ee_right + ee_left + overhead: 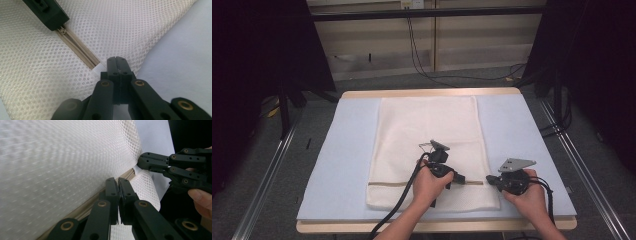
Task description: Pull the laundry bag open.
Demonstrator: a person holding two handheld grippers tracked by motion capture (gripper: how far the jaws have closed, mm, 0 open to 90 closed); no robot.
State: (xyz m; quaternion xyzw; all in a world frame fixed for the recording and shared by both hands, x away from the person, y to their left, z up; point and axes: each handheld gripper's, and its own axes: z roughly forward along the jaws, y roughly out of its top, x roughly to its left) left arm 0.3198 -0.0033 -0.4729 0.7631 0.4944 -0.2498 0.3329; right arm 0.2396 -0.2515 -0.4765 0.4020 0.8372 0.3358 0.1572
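A white mesh bag (427, 130) lies flat on a blue mat (347, 150), with a beige zipper (387, 184) running across its near end. My left gripper (460, 178) sits on the zipper line, jaws shut on the zipper pull, which is mostly hidden between them. In the right gripper view the left gripper (56, 21) rests on the zipper (77, 47), whose teeth trail out from under it. My right gripper (116, 60) is shut on the bag's edge at the white end tab (100, 67). The left gripper view shows the right gripper (138, 162) pinching that mesh corner.
The mat covers a wooden table (432, 92) whose near edge lies just under the person's forearms. Black cables (422, 55) hang at the back wall. Metal rails (272, 165) run along the floor on both sides. Bare mat borders the bag left and right.
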